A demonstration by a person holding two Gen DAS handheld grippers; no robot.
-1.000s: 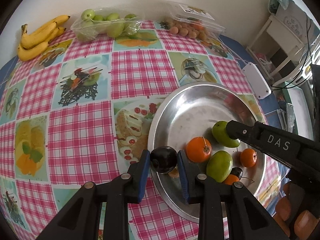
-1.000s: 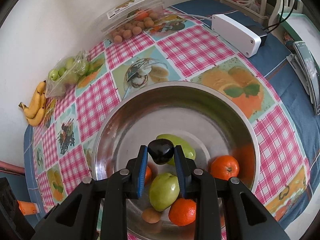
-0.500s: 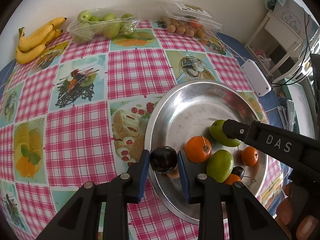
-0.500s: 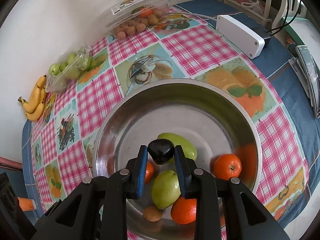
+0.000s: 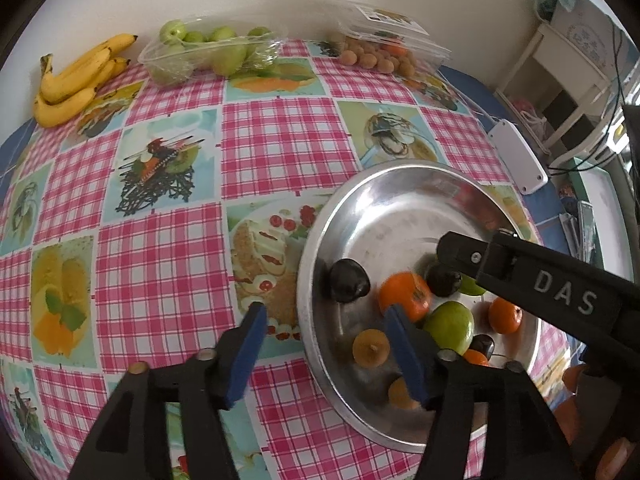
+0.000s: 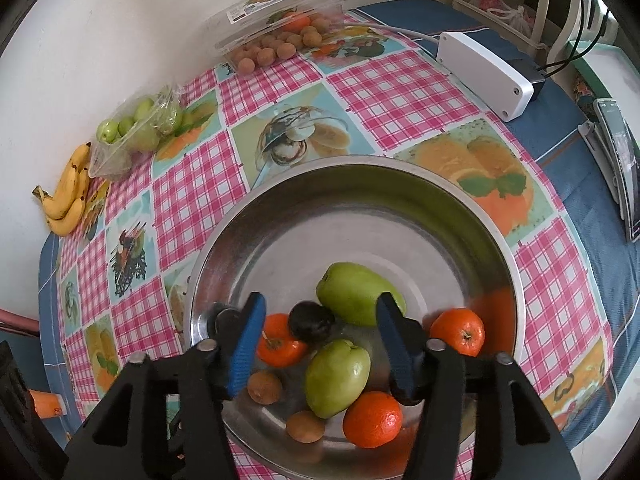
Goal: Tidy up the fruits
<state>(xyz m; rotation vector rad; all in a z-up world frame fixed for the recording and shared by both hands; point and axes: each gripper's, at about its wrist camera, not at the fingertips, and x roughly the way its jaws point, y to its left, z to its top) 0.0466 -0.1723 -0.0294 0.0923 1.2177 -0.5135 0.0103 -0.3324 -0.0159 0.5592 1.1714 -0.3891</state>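
**Both tongs apart, plums down in bowl**

My pink-checked picture tablecloth [image 5: 168,248] has open room left of the round steel bowl [image 6: 280,240], which sits near the table's front edge. "DAS" is readable on my right gripper [image 6: 320,330]; its jaws just opened, dark plum [image 6: 311,321] lying free between them. Left gripper [image 5: 324,330] also just opened, empty; second dark plum [image 5: 349,281] rests by the bowl's left rim.

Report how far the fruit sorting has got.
Done: oranges, green fruits and two dark plums lie in the metal bowl. In hand: nothing; the left gripper and right gripper have just been opening, jaws apart and empty. Left: bananas, the tray of green fruit and the box of small brown fruit sit by the wall.
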